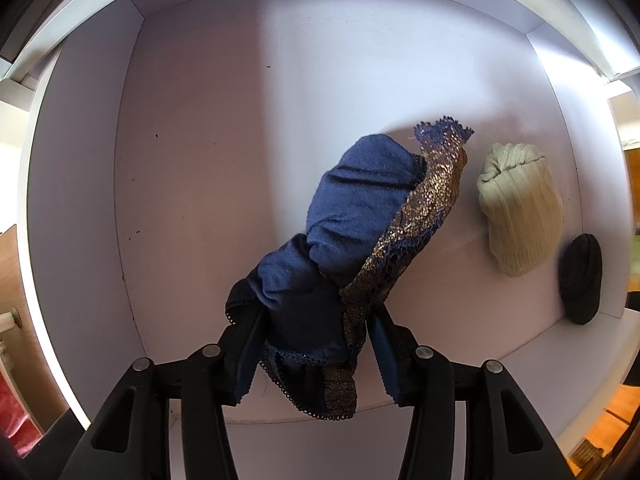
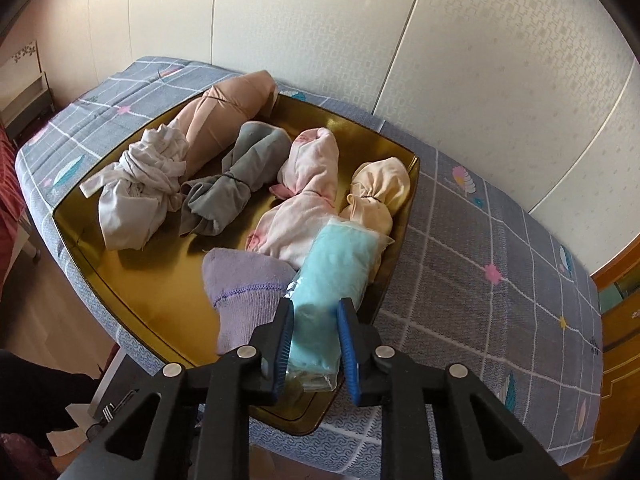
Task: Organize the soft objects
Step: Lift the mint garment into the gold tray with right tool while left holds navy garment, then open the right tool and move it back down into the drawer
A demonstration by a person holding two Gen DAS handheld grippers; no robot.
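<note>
My left gripper (image 1: 316, 316) is shut on a rolled navy-blue bundle with gold lace trim (image 1: 356, 208), held inside a white drawer (image 1: 192, 160). A beige ribbed roll (image 1: 516, 208) and a black roll (image 1: 580, 280) lie at the drawer's right side. My right gripper (image 2: 316, 312) is shut on a turquoise bundle in clear plastic wrap (image 2: 336, 280) over a gold tray (image 2: 140, 280). The tray holds a lilac sock (image 2: 244, 292) and white (image 2: 136, 188), grey (image 2: 236, 176), tan (image 2: 224, 112), pink (image 2: 304, 196) and cream (image 2: 380, 192) tied bundles.
The gold tray sits on a bed with a grey checked cover (image 2: 480, 264). A pale wardrobe wall (image 2: 440, 48) stands behind the bed. Wooden floor (image 2: 44, 312) shows at the left. The drawer's left half shows bare white bottom.
</note>
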